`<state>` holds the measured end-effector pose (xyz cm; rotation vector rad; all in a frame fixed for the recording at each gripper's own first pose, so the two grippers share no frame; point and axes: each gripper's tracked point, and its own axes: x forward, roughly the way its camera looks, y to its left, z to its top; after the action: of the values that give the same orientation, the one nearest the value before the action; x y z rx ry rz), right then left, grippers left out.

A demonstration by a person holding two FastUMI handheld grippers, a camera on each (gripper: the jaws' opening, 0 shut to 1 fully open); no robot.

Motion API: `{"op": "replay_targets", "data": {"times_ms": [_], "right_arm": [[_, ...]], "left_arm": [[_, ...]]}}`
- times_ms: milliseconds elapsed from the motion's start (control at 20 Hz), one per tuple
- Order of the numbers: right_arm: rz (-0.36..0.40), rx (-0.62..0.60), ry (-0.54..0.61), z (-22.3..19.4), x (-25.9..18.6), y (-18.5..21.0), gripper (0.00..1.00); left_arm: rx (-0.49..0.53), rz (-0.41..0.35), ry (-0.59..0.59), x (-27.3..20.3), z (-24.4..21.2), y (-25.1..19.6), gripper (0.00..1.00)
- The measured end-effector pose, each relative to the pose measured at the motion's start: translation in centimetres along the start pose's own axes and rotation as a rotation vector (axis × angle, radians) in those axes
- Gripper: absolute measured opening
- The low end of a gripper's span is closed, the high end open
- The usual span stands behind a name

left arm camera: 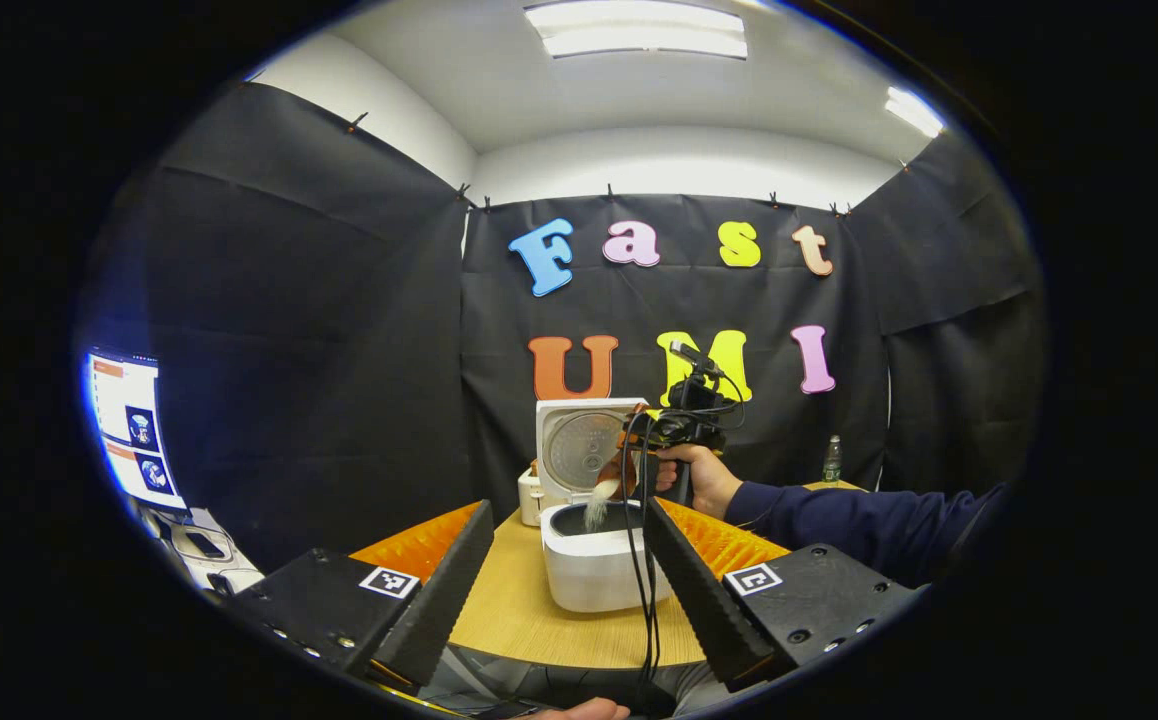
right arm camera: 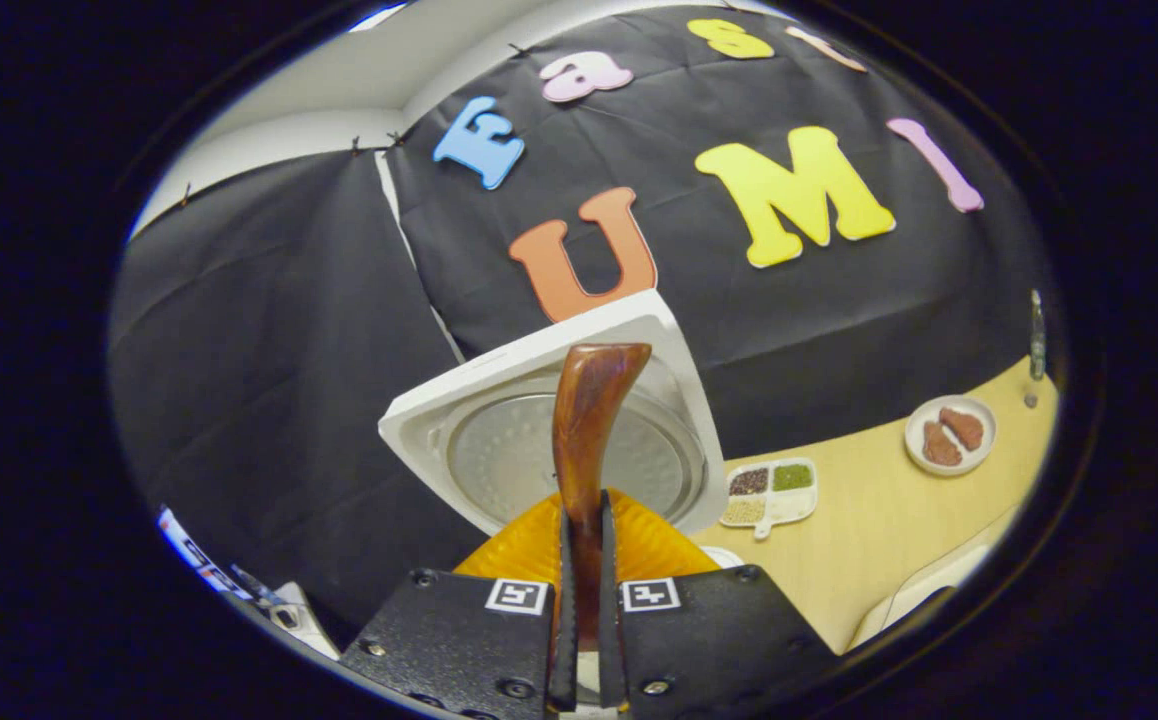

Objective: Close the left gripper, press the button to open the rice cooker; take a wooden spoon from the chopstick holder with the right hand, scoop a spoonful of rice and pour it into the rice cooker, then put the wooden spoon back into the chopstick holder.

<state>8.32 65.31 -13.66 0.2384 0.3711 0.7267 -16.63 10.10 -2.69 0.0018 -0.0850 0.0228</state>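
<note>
The white rice cooker [left arm camera: 594,575] stands on the wooden table with its lid [left arm camera: 579,448] raised upright. My left gripper [left arm camera: 569,510] hangs open in front of it, its fingers spread either side of the pot and holding nothing. A hand holds my right gripper [left arm camera: 674,430] above the pot's right rim. It tilts the wooden spoon [left arm camera: 614,470], and white rice [left arm camera: 597,510] falls into the pot. In the right gripper view my right gripper [right arm camera: 582,510] is shut on the spoon's brown handle [right arm camera: 589,420], which points up in front of the lid [right arm camera: 499,450]; the bowl of the spoon is hidden.
A small white container [left arm camera: 531,495] stands behind the cooker on its left. A divided dish of grains [right arm camera: 769,492] and a plate with brown pieces [right arm camera: 949,432] lie on the table [right arm camera: 869,540]. A bottle [left arm camera: 832,460] stands at the back right, a monitor [left arm camera: 134,430] at far left.
</note>
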Motion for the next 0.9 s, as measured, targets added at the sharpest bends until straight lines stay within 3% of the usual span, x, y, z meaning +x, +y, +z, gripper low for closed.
{"op": "replay_targets", "data": {"times_ms": [150,600,900], "right_arm": [[0.018,-0.079,-0.026,-0.2,-0.2,1.4,0.14],[-0.044,-0.382,-0.112,0.2,-0.9,0.7,0.14],[-0.014,-0.614,-0.157,-0.2,-2.5,1.8,0.13]], "left_arm": [[-0.007,0.013,0.006,-0.2,-0.1,0.5,0.96],[0.002,-0.003,0.001,-0.4,0.1,-0.2,0.96],[0.002,-0.008,0.013,-0.1,-0.5,-0.8,0.96]]}}
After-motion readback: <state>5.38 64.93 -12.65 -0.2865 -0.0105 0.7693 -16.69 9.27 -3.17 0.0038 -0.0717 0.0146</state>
